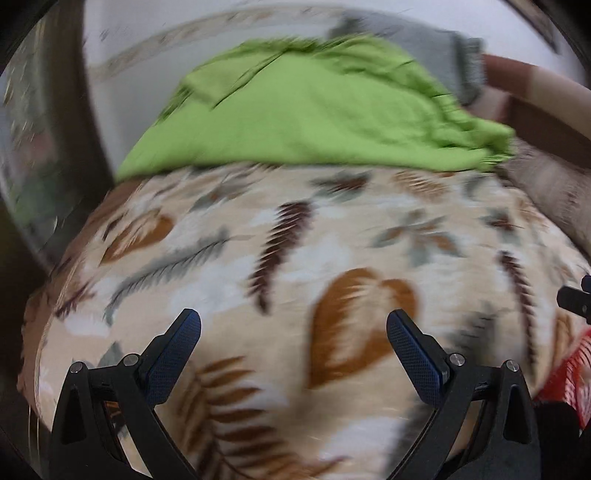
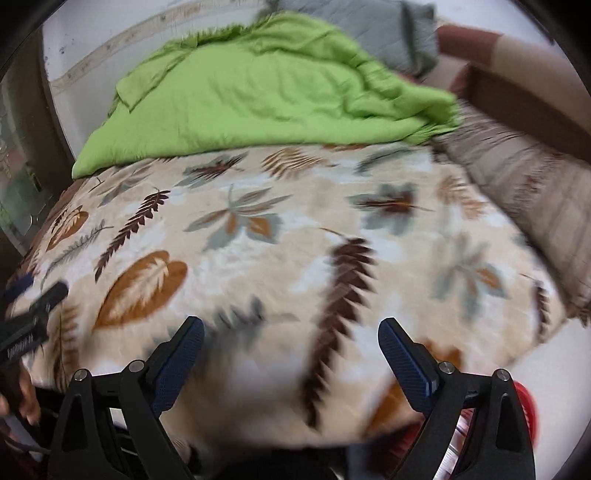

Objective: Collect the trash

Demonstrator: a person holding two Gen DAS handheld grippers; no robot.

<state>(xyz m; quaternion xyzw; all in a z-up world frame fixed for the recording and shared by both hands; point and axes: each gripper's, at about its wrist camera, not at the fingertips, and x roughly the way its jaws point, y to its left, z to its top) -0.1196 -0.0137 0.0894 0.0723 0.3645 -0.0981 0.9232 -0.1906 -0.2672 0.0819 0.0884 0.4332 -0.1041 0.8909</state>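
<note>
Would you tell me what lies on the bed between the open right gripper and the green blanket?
Only bare leaf-patterned bedspread lies between the right gripper and the green blanket; the right wrist view shows no trash there.

A bed fills both views, spread with a cream blanket (image 2: 295, 229) printed with brown, rust and grey-blue leaves, lying directly ahead of and below each hand-held gripper; beyond it, farther from the fingers, a crumpled lime-green cover (image 2: 258, 96) lies on the blanket's far end; behind that, at the far right, a grey quilted cloth (image 2: 369, 26); off to the right, a beige striped cushion (image 2: 524, 184) along the bed's edge.
</note>
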